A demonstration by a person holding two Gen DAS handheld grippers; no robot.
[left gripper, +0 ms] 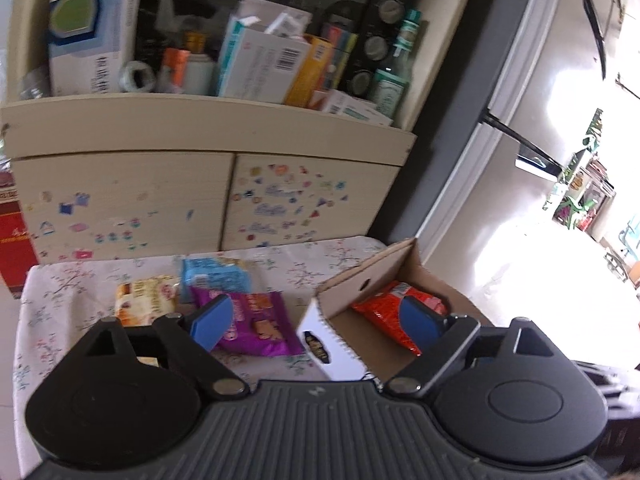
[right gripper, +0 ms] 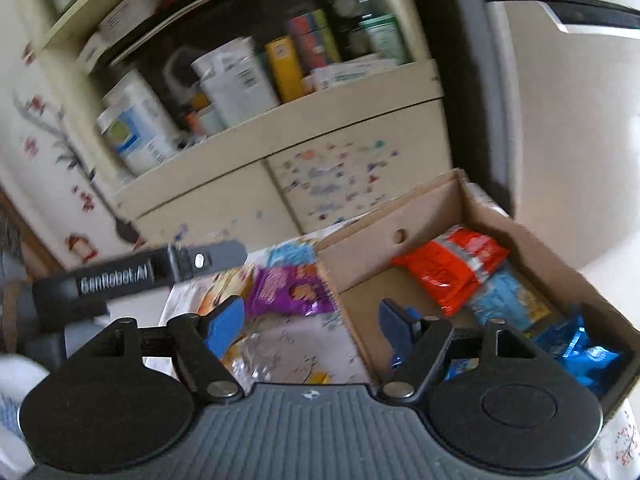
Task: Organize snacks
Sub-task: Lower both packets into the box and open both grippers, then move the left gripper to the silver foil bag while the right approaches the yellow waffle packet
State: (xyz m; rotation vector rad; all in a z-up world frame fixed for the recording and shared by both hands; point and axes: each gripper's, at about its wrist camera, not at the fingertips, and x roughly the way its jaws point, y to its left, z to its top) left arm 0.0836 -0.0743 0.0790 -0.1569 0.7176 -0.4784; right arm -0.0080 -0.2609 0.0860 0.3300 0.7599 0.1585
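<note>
Purple foil snack packet (left gripper: 256, 322) lies flat on floral tablecloth (left gripper: 60, 304), at 11 o'clock from my left gripper (left gripper: 318, 320); yellow-orange pastry packet (left gripper: 146, 298) and light-blue packet (left gripper: 216, 274) touching it, further out at 10–11. Open brown cardboard box (right gripper: 360, 236) just right, already holding red-orange packet (right gripper: 452, 268) and blue ones. Both tongs spread, empty; right gripper (right gripper: 312, 320) straddles box wall. Risk I see: overlapping wrappers, so pinch may drag neighbour; slick foil may slip; finger may catch box rim.
</note>
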